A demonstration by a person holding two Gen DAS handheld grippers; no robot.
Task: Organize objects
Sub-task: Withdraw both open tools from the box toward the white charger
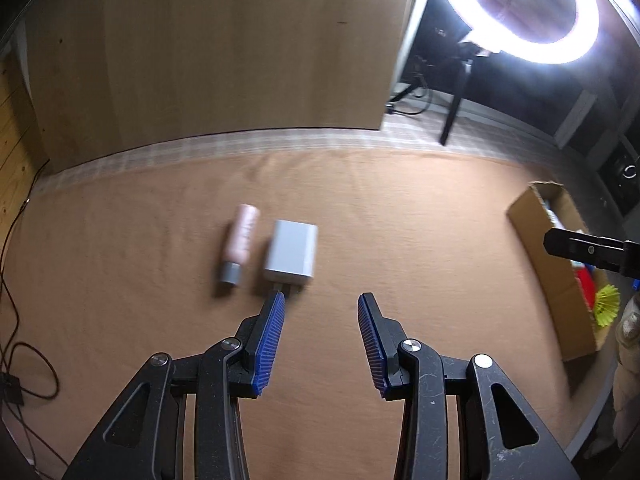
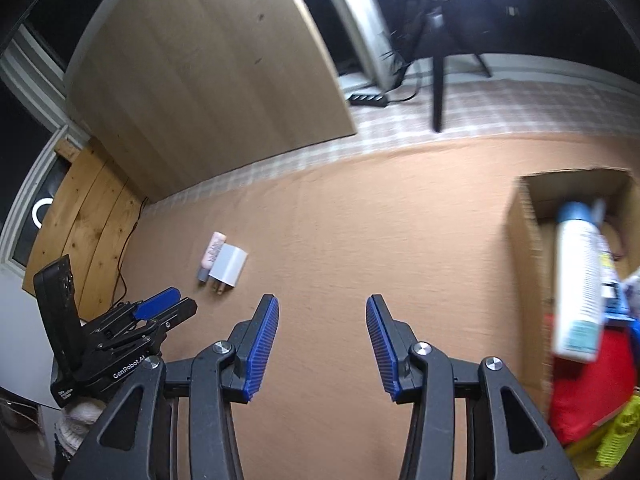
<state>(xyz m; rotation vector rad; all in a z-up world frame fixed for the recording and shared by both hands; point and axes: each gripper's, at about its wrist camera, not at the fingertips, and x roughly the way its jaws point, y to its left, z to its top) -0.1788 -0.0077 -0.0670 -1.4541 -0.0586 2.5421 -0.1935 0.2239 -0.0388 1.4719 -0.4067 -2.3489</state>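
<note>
A pink tube with a grey cap [image 1: 240, 248] and a white plug-in charger [image 1: 291, 251] lie side by side on the tan cloth. My left gripper [image 1: 322, 298] hovers just in front of them, open and empty, its left fingertip close to the charger's prongs. The right wrist view shows the same tube [image 2: 214, 254] and charger [image 2: 229, 266] far to the left. There my right gripper [image 2: 322, 304] is open over bare cloth with nothing between its pads. The left gripper [image 2: 180, 303] shows at the left edge.
An open cardboard box [image 2: 528, 264] at the right holds a white spray bottle [image 2: 580, 288], something red [image 2: 592, 380] and a yellow-green item [image 2: 616, 440]. A wooden panel [image 1: 224, 52] stands behind the cloth. A lit ring light [image 1: 532, 4] on a tripod stands at the back right. Cables [image 1: 24, 368] trail at the left.
</note>
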